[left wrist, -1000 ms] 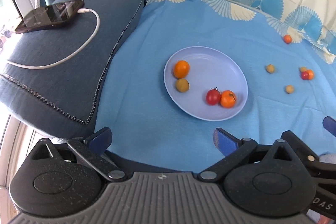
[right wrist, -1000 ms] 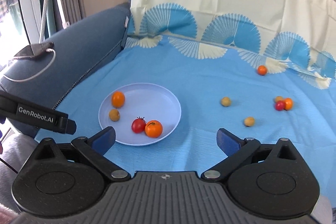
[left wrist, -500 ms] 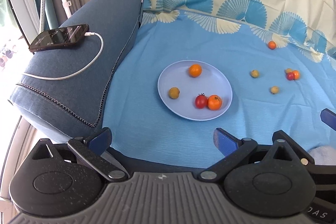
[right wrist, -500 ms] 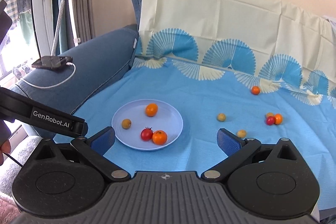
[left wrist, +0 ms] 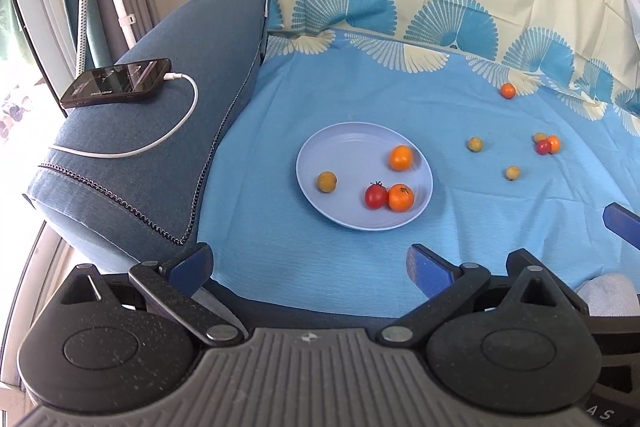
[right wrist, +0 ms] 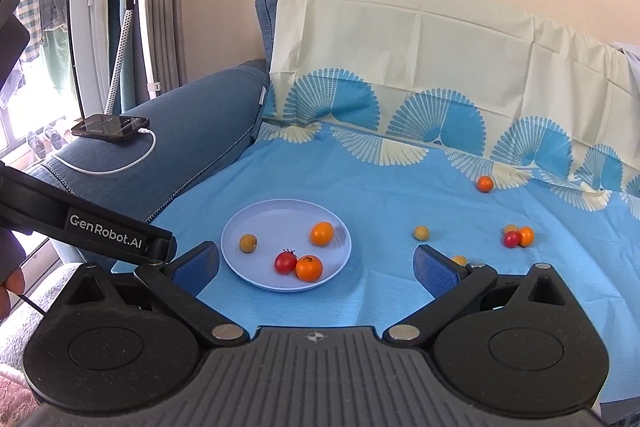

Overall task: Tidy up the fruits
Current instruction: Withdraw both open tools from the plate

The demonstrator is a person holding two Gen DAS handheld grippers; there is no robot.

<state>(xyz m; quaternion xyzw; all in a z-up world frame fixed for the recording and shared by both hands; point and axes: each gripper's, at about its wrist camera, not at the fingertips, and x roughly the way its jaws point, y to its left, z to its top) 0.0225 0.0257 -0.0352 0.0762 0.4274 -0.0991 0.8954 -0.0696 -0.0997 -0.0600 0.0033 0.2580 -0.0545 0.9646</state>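
A pale blue plate point(left wrist: 340, 155) point(right wrist: 276, 219) lies on the blue cloth. It holds a yellow fruit point(left wrist: 327, 182), a red tomato point(left wrist: 376, 196) and two orange fruits point(left wrist: 401, 157) point(left wrist: 401, 197). Loose fruits lie to its right: two yellow ones point(left wrist: 475, 144) point(left wrist: 512, 172), a red, orange and yellow cluster point(left wrist: 547, 144) and a far orange one point(left wrist: 508, 90). My left gripper point(left wrist: 310, 265) is open and empty, well short of the plate. My right gripper point(right wrist: 316, 263) is open and empty too, held back at the cloth's front edge.
A phone point(left wrist: 116, 82) on a white charging cable point(left wrist: 160, 139) rests on the blue sofa armrest point(left wrist: 160, 163) at left. A patterned cloth point(right wrist: 400, 59) drapes the backrest. A garment steamer stand point(right wrist: 132, 7) is by the window. The left device's arm point(right wrist: 88, 223) crosses the right view.
Both grippers have pulled back and risen, so the plate and fruits look smaller and farther. One orange fruit has rolled from the plate's left side to its right side.
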